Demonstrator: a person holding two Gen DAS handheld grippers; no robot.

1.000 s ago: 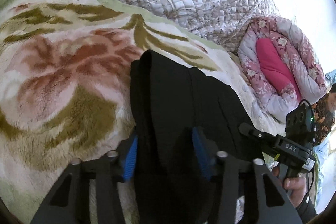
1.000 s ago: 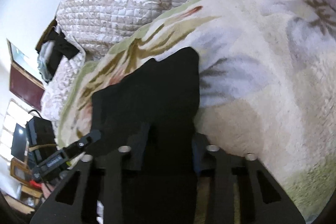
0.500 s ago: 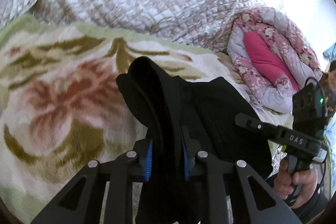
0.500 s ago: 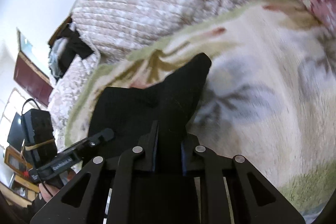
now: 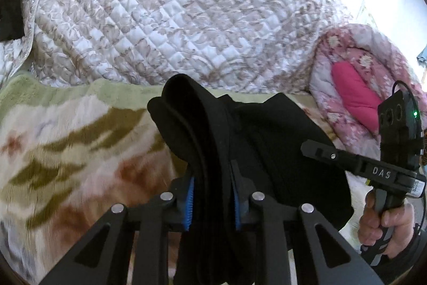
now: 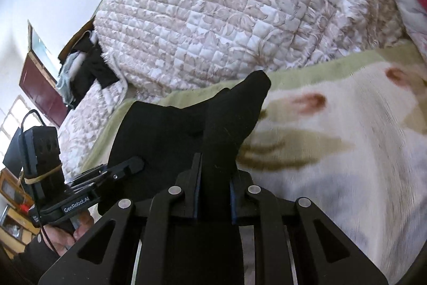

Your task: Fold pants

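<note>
Pants [image 5: 267, 151]: black, matte, soft cloth, bunched into thick rounded folds with a rolled edge at the top. They hang raised above the blanket [image 5: 66, 151], stretched between the two tools.

Left tool [image 5: 212, 194]: black fingers with blue ribbed pads [image 5: 190, 202], pressed together on one gathered edge of the pants; the cloth rises out of the jaws as a humped fold and drapes away toward the right tool [image 5: 357, 164].

Right tool [image 6: 214, 186], own view: fingers pinching a narrow strip of the pants [image 6: 226, 119], which stands up from the jaws into a blunt point. The rest of the cloth sags in a broad sheet toward the left tool [image 6: 106, 178], held in a hand [image 6: 77, 229] at lower left.

Blanket [image 6: 333, 138]: plush, deep pile, cream with olive leaf shapes, rust blotches and a pale green border. Behind it, a quilt [image 5: 173, 18], bulky, stitched in small squares, white with beige leaf print. At the far right of the left view, a pink flowered comforter [image 5: 360, 76], rolled.
</note>
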